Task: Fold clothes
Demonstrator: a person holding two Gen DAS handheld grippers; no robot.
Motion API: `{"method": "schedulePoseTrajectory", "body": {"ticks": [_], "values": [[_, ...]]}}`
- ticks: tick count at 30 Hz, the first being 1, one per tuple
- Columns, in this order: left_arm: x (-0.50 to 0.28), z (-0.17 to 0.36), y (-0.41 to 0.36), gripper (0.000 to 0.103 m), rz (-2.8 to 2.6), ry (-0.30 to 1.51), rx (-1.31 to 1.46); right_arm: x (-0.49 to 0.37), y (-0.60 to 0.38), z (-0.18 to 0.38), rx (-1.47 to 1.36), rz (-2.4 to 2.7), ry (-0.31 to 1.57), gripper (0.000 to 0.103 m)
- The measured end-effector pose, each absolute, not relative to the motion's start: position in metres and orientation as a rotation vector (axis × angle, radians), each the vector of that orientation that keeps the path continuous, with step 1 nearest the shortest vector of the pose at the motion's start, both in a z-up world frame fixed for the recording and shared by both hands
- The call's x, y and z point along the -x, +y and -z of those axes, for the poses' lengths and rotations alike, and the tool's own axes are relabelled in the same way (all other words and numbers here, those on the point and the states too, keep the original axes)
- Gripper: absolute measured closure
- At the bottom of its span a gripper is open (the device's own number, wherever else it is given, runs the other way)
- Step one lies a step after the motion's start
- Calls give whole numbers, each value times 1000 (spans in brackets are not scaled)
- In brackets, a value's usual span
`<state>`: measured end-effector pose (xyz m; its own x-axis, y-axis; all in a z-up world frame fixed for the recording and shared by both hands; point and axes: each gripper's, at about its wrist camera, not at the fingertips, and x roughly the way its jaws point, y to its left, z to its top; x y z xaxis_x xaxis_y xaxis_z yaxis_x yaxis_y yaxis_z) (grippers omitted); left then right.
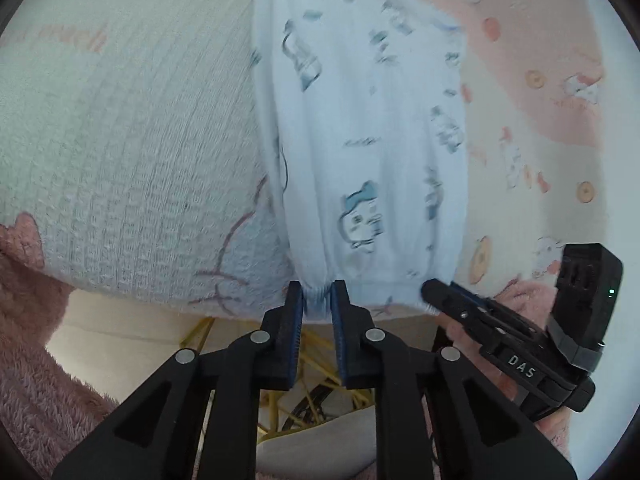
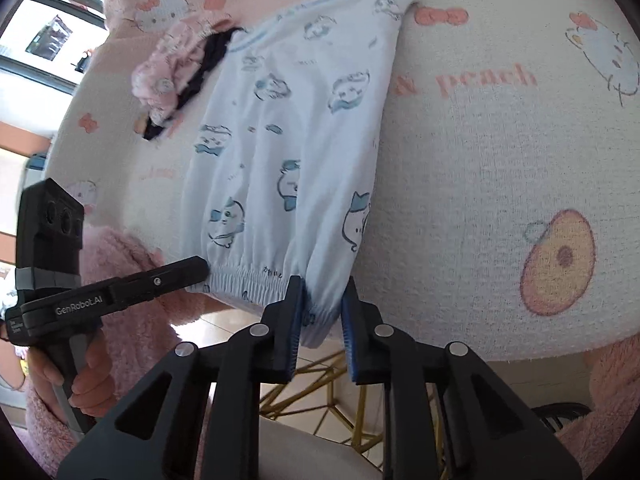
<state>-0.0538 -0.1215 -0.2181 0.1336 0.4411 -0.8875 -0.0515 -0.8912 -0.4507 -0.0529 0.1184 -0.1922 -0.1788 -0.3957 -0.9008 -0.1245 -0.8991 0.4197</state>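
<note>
A light blue garment (image 1: 360,120) (image 2: 288,140) with cartoon prints lies flat on the table, its elastic hem at the near edge. In the left wrist view my left gripper (image 1: 318,302) is shut on the bunched hem near its left end. The right wrist view shows my right gripper (image 2: 322,304) with the hem's right corner between its fingers, hanging just over the table edge. Each gripper also shows side-on in the other view: the right gripper (image 1: 428,290) and the left gripper (image 2: 202,268), tips at the hem.
A pink and white cartoon-print towel cloth (image 2: 480,160) (image 1: 120,140) covers the table. A pile of pink and dark clothing (image 2: 176,72) lies at the far left beside the garment. A hand (image 2: 88,372) in a fluffy pink sleeve (image 2: 132,320) holds the left gripper. A gold wire frame (image 2: 320,384) stands below the edge.
</note>
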Motion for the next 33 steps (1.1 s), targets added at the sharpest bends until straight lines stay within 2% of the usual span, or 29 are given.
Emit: {"method": "schedulePoseTrajectory", "body": {"ticks": [2,4,8,11,17,22,26,28,30,32,33], "values": [[59,202,-127,67,-1841,-355,2008,51,122,189,-1910,2193,-653,81],[66,176,-127,67,-1953,-229,1907,48,127,161,-1813,2285,-652,80],[85,147,-105,67,-2054,-30,1655,61,125,116,-1648,2568,-340,71],[93,155,-79,67,-2029,113,1592,92,104,133,-1660,2548,-79,70],[95,197,-31,67,-1904,432,1658,110,94,184,-1762,2414,132,74],[99,186,-51,67,-1921,540,1727,95,141,178,-1825,2455,-67,72],[101,172,-40,67,-1934,360,1635,90,138,165,-1737,2481,-159,70],[97,184,-35,67,-1901,393,1663,92,116,164,-1696,2410,-153,70],[91,190,-33,67,-1885,460,1666,89,96,175,-1764,2363,3,71],[87,186,-39,65,-1913,565,1690,81,96,179,-1777,2378,76,71],[86,184,-42,65,-1954,632,1704,77,102,176,-1784,2384,47,69]]}}
